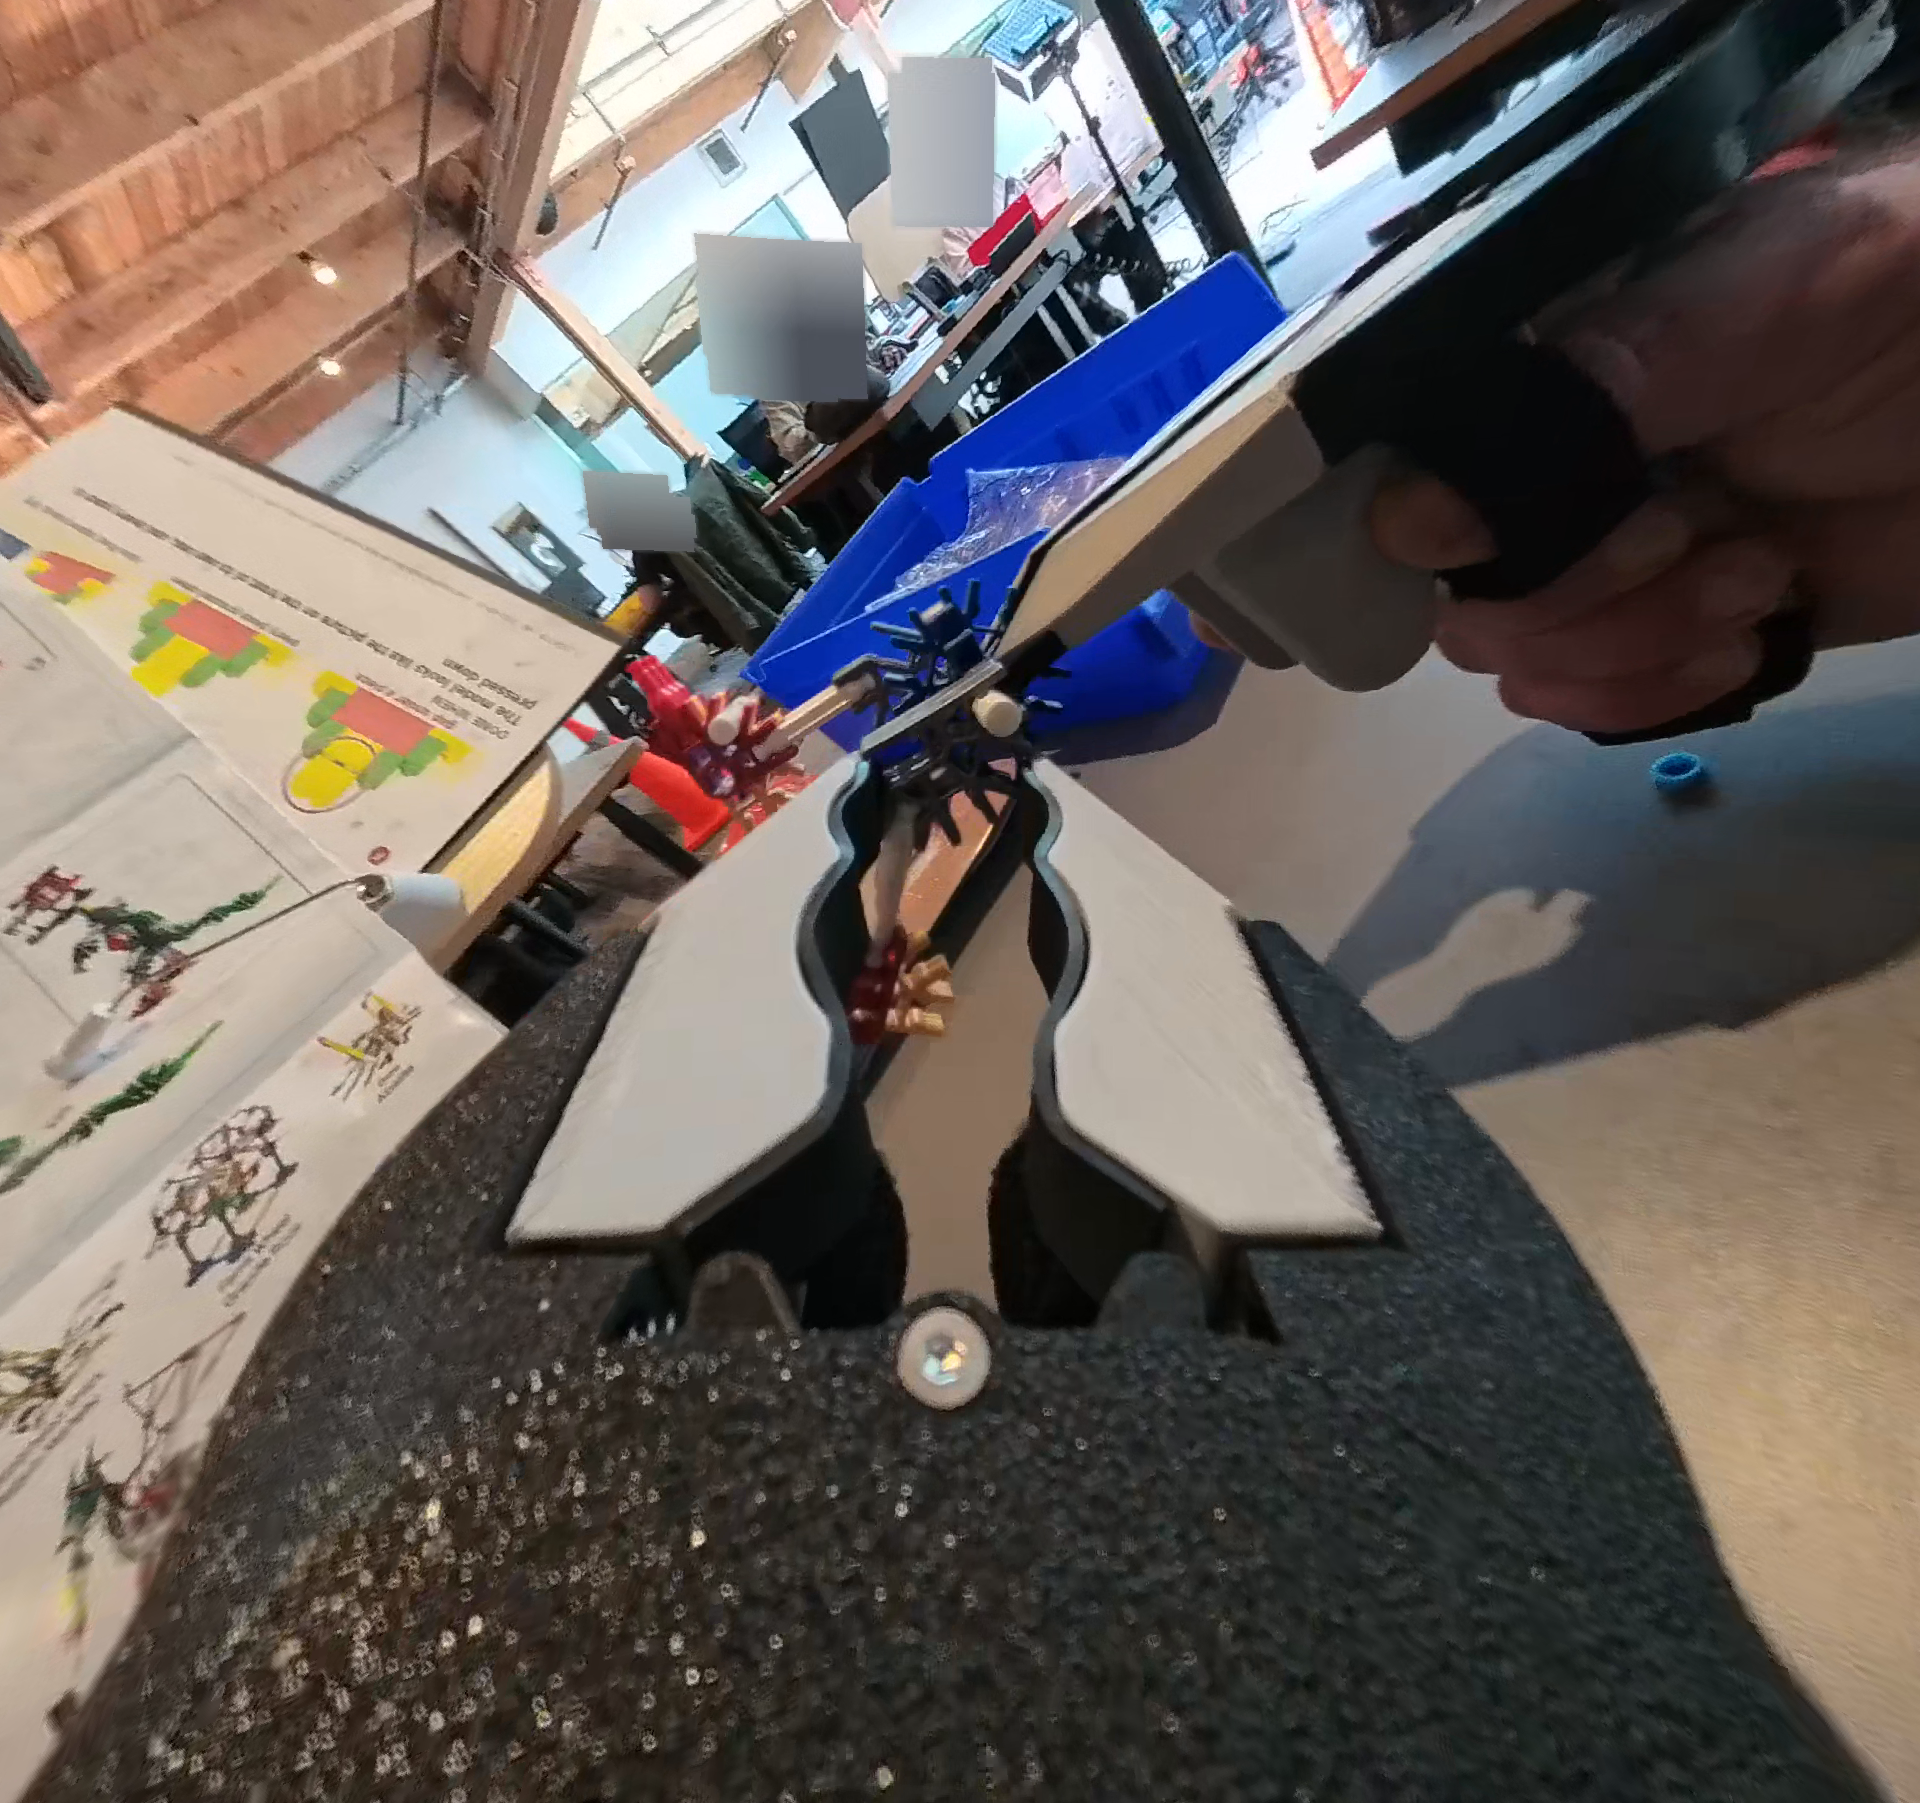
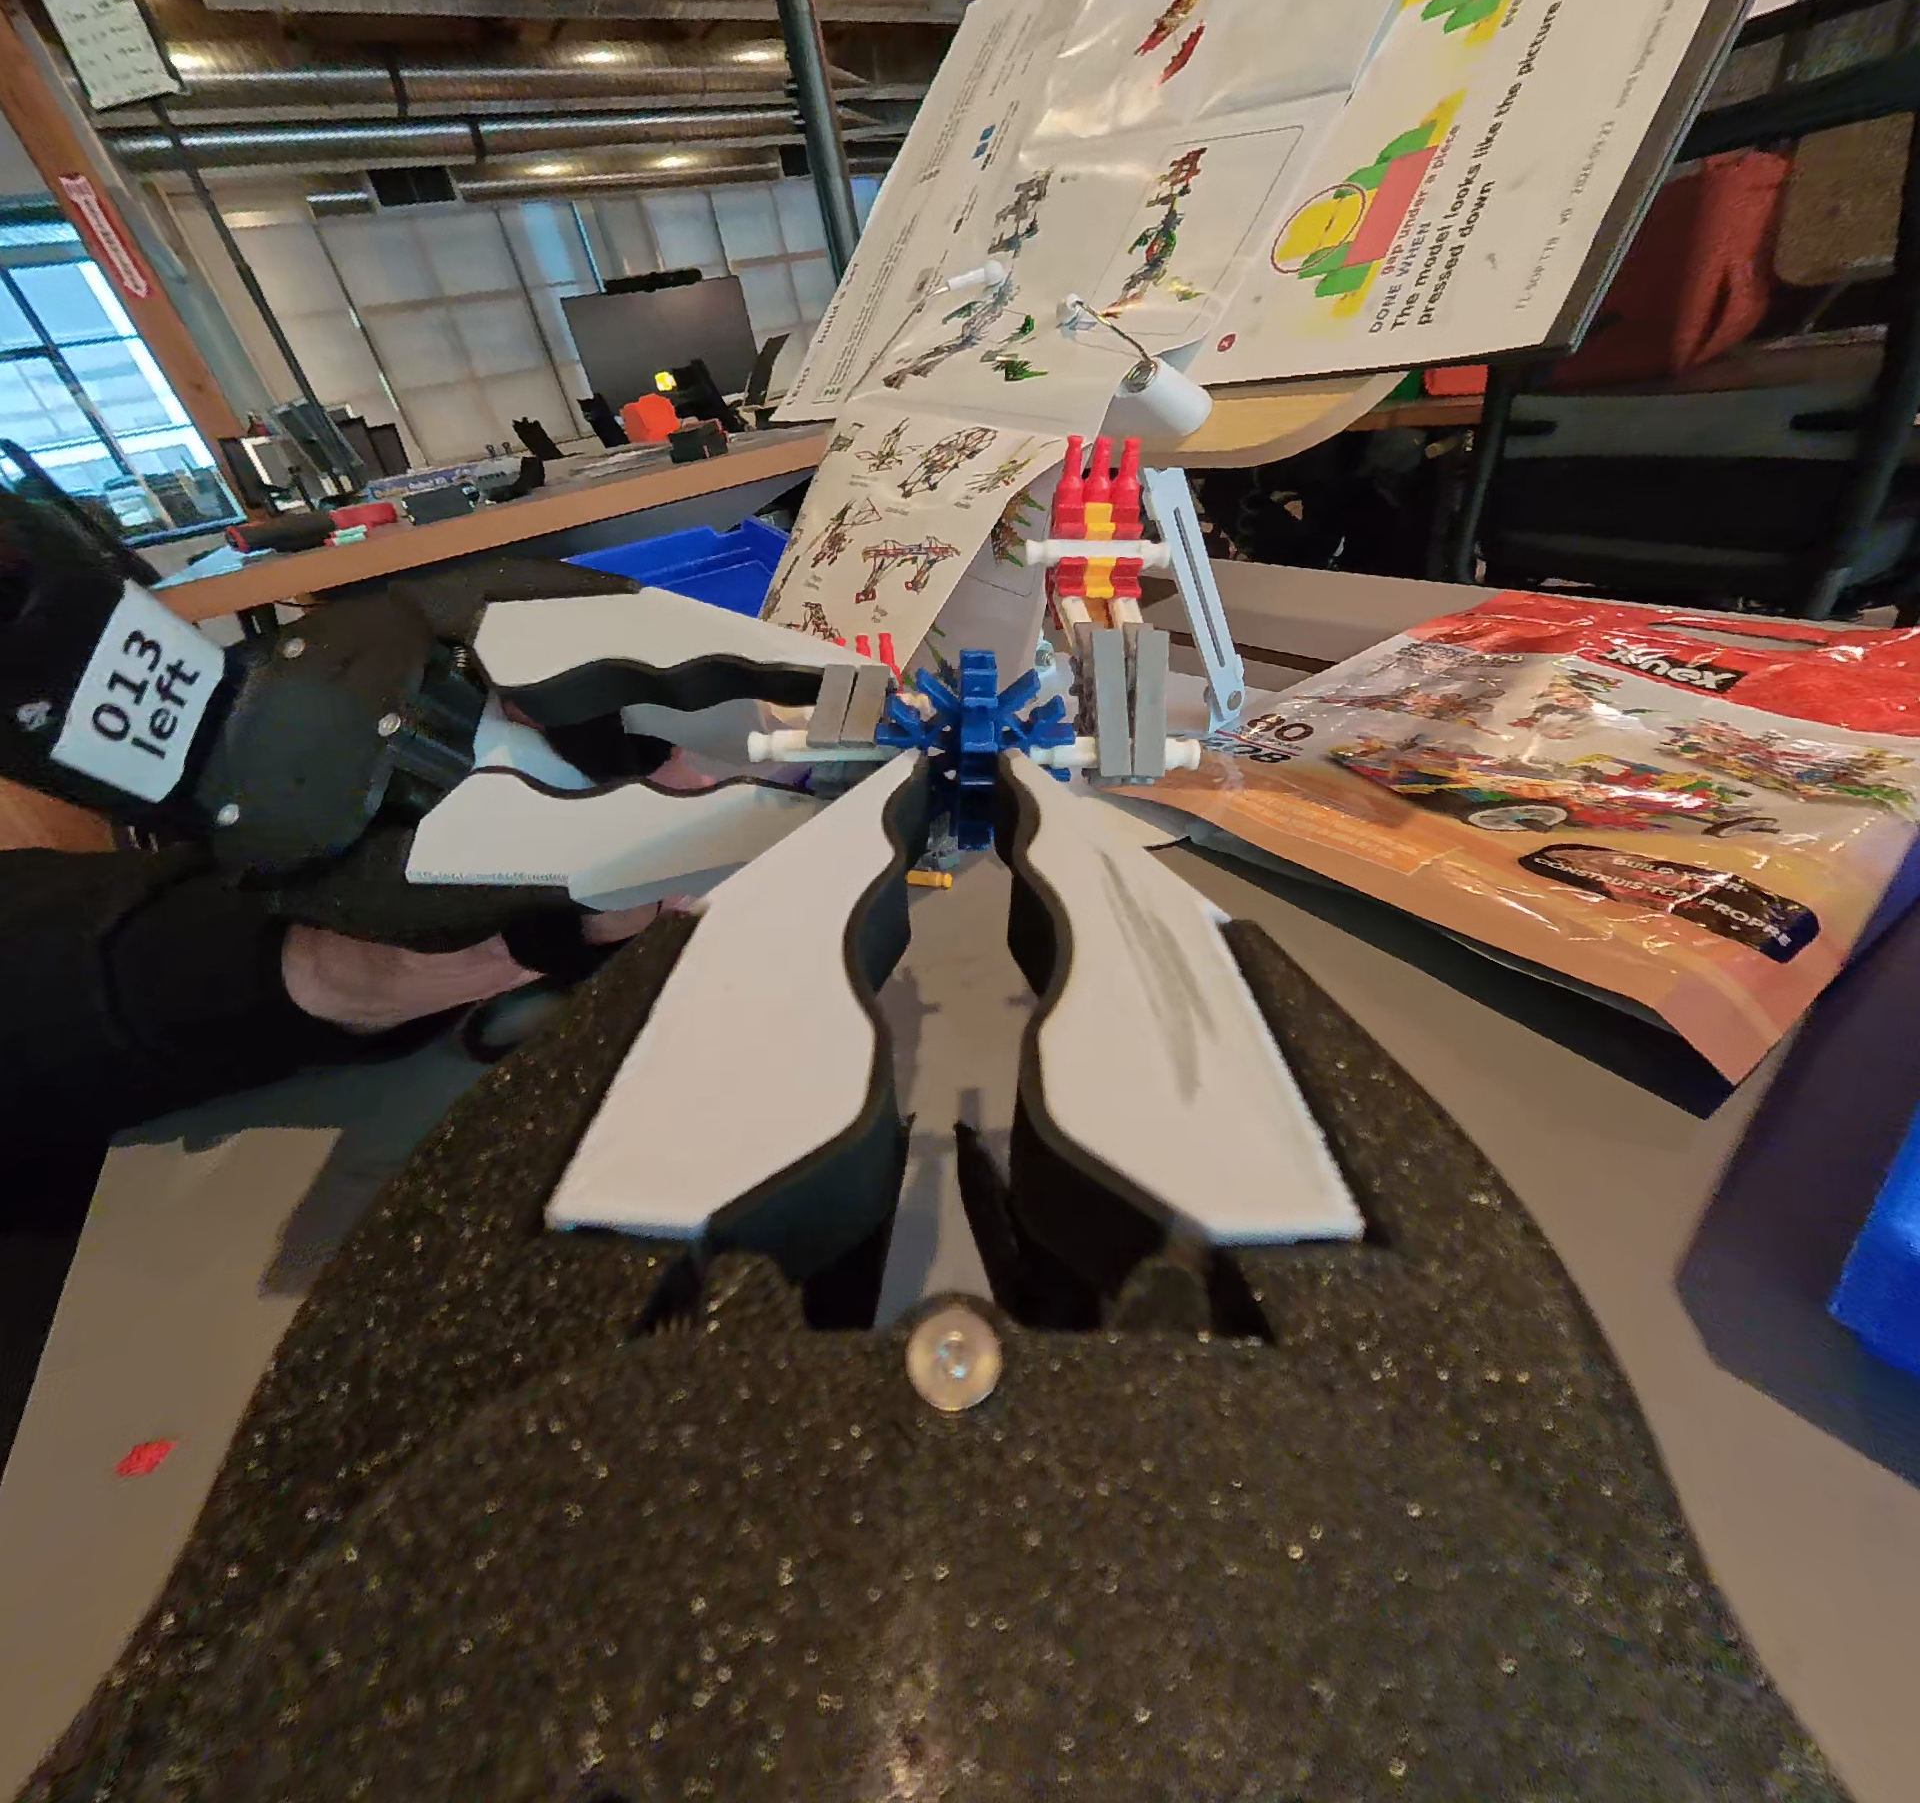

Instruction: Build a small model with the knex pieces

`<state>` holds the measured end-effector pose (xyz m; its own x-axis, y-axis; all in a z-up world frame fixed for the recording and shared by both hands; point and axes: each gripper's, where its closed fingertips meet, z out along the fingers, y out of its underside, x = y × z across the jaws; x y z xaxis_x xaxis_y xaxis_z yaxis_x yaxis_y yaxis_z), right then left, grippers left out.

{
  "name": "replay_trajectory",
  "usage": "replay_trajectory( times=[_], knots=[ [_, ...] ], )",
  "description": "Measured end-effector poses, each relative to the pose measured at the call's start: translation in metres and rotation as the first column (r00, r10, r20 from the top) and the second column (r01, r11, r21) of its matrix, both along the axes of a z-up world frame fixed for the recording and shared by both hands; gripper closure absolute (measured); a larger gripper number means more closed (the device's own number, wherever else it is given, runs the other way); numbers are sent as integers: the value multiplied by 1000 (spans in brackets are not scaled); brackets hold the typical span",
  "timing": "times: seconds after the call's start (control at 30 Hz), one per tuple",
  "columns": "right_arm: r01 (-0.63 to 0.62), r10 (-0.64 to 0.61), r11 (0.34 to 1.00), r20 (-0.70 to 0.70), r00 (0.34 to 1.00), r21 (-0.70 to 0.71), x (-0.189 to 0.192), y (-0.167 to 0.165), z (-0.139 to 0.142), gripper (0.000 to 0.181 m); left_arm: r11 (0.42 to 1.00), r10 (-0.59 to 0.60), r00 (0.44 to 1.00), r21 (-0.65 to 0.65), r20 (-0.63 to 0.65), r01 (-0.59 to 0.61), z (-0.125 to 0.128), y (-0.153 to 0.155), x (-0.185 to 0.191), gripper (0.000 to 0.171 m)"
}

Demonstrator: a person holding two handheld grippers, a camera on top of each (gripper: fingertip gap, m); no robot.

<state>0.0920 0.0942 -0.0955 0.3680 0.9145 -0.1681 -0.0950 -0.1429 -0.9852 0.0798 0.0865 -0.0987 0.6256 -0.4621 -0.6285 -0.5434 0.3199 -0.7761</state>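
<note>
Seen left to right in the right wrist view: a gloved hand (image 2: 395, 974) holds the left gripper (image 2: 857, 704), which reaches in from the left, its tips pinched on a pair of grey flat pieces (image 2: 850, 704) threaded on a white rod (image 2: 790, 743). That rod runs into a blue snowflake-shaped connector (image 2: 971, 719) at the centre, part of a small toy construction model held just above the grey table (image 2: 208, 1286). The right gripper (image 2: 961, 787) has its tips pressed against the blue connector from either side, gripping it. To the right of the connector sit more grey flat pieces (image 2: 1127, 704) on the same line of white rod, and behind them rises a red and yellow stack of connectors (image 2: 1096, 527). The model looks light, stiff and snap-fitted, so likely to pop apart under a hard squeeze; the blue hub and the rod look like the soundest places to hold. Behind stands a propped instruction sheet (image 2: 1195, 195) on a white stand (image 2: 1195, 600). Far right lies a glossy plastic bag (image 2: 1558, 797), close to the model. In the left wrist view a blue bin (image 1: 1091, 434) stands behind the model.
</note>
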Motion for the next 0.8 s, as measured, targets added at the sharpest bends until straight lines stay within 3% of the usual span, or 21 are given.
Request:
replay_trajectory(
  times=[0.3, 0.5, 0.8],
  knots=[
    [39, -39, 998, -11, 999, -57, -1, 3, -4, 171, 981, 123, 973, 172, -195, -90, -2, 2, 0, 150],
    [61, -61, 998, -1, 998, -30, 0, 4, -3, 172, 994, 78, 990, 89, -116, -68, -2, 3, 1, 150],
    [-21, 21, 999, 1, 1000, -33, 2, 4, -2, 171, 1000, -11, 1000, -15, -1, 11, -1, 5, -4, 147]
  ],
)
